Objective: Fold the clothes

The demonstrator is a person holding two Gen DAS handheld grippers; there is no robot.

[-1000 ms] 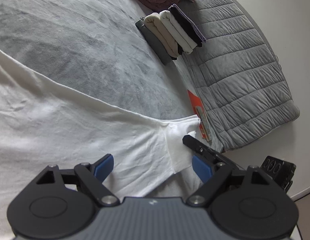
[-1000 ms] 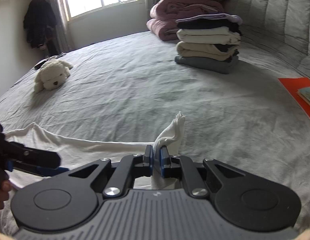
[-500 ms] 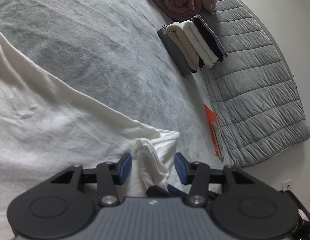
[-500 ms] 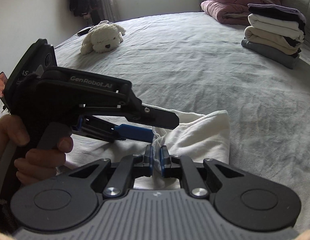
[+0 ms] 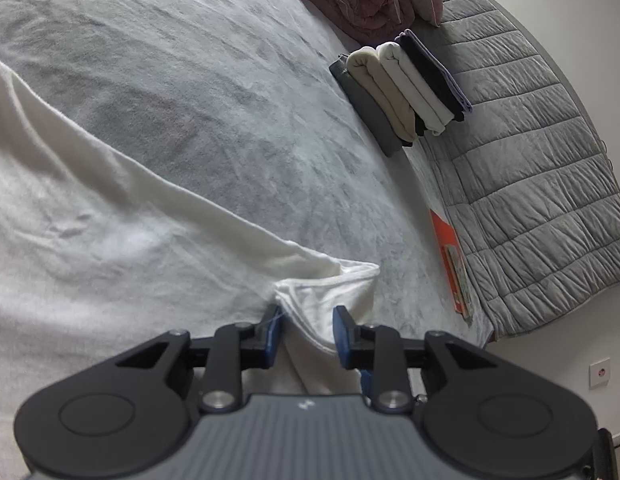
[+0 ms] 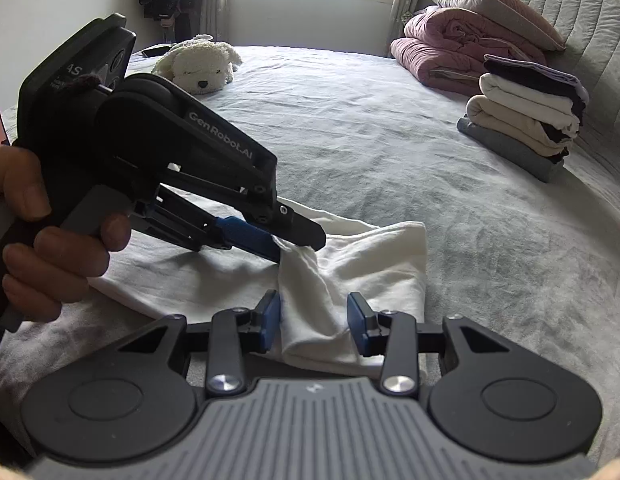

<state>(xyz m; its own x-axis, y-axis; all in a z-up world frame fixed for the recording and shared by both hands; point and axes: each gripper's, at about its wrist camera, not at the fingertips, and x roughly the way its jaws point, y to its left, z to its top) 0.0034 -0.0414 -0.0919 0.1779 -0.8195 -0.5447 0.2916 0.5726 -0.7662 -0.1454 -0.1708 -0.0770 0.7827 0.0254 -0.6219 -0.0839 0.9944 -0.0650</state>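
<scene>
A white garment (image 5: pixel 109 240) lies spread over the grey bed, and its sleeve end (image 6: pixel 370 264) is bunched up at the near edge. My left gripper (image 5: pixel 305 332) is closed on a raised fold of that sleeve. In the right wrist view the left gripper (image 6: pixel 293 246) pinches the cloth into a small peak, with a hand (image 6: pixel 49 248) holding its grip. My right gripper (image 6: pixel 314 320) stands open just in front of it, and the sleeve runs loosely between its blue pads (image 6: pixel 269 320).
A stack of folded clothes (image 5: pixel 402 92) (image 6: pixel 526 120) sits at the far side by the grey quilted headboard (image 5: pixel 530 160). Pink bedding (image 6: pixel 450 52) lies behind it. A white plush dog (image 6: pixel 197 64) rests far left, and an orange book (image 5: pixel 450 256) lies at the bed's edge.
My right gripper has opened and let go of the sleeve. My left gripper moved in over the sleeve and its fingers narrowed onto the fold.
</scene>
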